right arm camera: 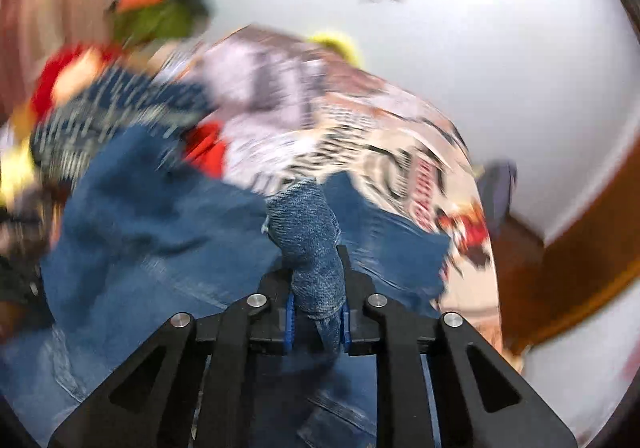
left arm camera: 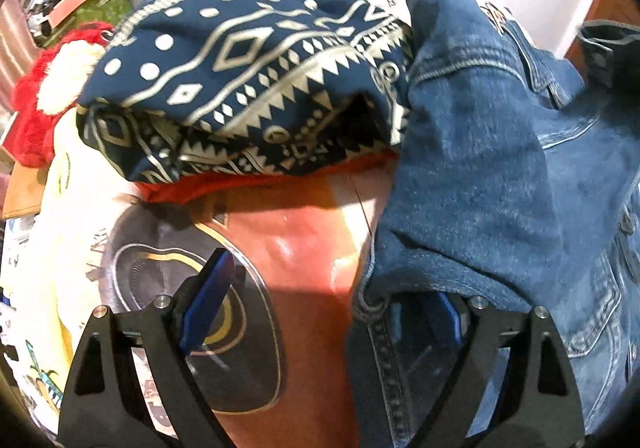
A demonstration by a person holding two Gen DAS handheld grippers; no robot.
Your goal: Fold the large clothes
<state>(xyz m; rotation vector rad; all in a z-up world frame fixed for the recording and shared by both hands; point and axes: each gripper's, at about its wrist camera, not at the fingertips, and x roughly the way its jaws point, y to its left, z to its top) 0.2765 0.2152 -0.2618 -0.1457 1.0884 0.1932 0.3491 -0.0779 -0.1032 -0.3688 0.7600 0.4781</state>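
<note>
Fingers of the right gripper pinched a bunched fold of the denim jacket. The left gripper stood spread, one finger under the jacket's edge, beside a navy patterned cloth on the printed bedspread.

L gripper jaws wide apart, one finger under denim jacket. R gripper clamped on jacket fold.

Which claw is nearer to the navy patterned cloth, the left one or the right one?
Left, as far as the views show. The left claw is open just below the navy patterned cloth, with denim over one finger. The right claw is shut on the denim jacket; there the cloth lies farther, up left.
</note>
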